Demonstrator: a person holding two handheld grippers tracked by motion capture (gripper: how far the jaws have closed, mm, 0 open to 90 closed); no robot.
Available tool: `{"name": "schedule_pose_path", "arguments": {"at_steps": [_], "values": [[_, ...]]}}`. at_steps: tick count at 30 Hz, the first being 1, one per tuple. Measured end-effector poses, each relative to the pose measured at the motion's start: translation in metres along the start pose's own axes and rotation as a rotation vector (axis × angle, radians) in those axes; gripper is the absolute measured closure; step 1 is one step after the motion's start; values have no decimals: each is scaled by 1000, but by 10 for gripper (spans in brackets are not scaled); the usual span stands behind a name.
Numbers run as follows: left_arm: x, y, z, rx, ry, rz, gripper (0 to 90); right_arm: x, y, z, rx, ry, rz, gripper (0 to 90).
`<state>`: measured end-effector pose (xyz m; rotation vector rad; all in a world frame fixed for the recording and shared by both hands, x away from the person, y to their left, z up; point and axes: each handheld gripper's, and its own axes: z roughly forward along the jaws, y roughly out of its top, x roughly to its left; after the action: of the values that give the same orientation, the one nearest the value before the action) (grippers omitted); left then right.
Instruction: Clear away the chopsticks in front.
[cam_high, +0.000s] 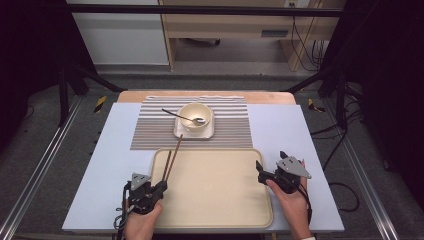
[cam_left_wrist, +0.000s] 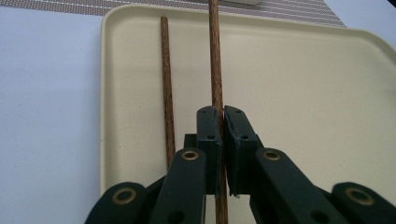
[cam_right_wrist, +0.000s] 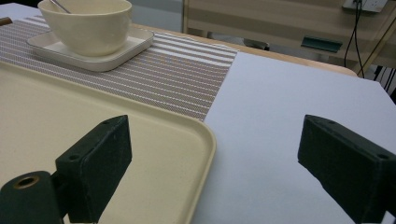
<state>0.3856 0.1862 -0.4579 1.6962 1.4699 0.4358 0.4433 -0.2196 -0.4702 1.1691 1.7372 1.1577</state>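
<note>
Left gripper clamped on one chopstick at the tray's left side; right gripper open and empty at the tray's right edge.

High view: two brown chopsticks (cam_high: 172, 157) lie on the left part of the cream tray (cam_high: 225, 200), long axes running near to far, far tips leaning slightly right toward the bowl (cam_high: 195, 116) on its square plate (cam_high: 209, 131), over the striped mat (cam_high: 150, 131). The left gripper (cam_high: 159, 188) sits at their near ends; the right gripper (cam_high: 270, 165) straddles the tray's right rim. Left gripper view: jaws closed on the right chopstick (cam_left_wrist: 215, 51), which passes between them and points straight ahead; the free chopstick (cam_left_wrist: 166, 88) lies just beside, to the left, roughly parallel. Right gripper view: jaws wide apart, holding nothing, one over the tray corner, the other over the white table (cam_right_wrist: 289, 107).
</note>
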Motion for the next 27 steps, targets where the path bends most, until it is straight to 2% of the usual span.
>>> {"name": "schedule_pose_path", "arguments": {"at_steps": [12,19,27], "values": [[-5,-4,-4,-1,-2,-2,855,1,0,0,0,6,2,98],[-8,-8,-6,-9,-6,-19,855,1,0,0,0,7,-1,98],[-7,-14,-12,-28,7,-35,855,3,-1,0,1,24,4,97]]}}
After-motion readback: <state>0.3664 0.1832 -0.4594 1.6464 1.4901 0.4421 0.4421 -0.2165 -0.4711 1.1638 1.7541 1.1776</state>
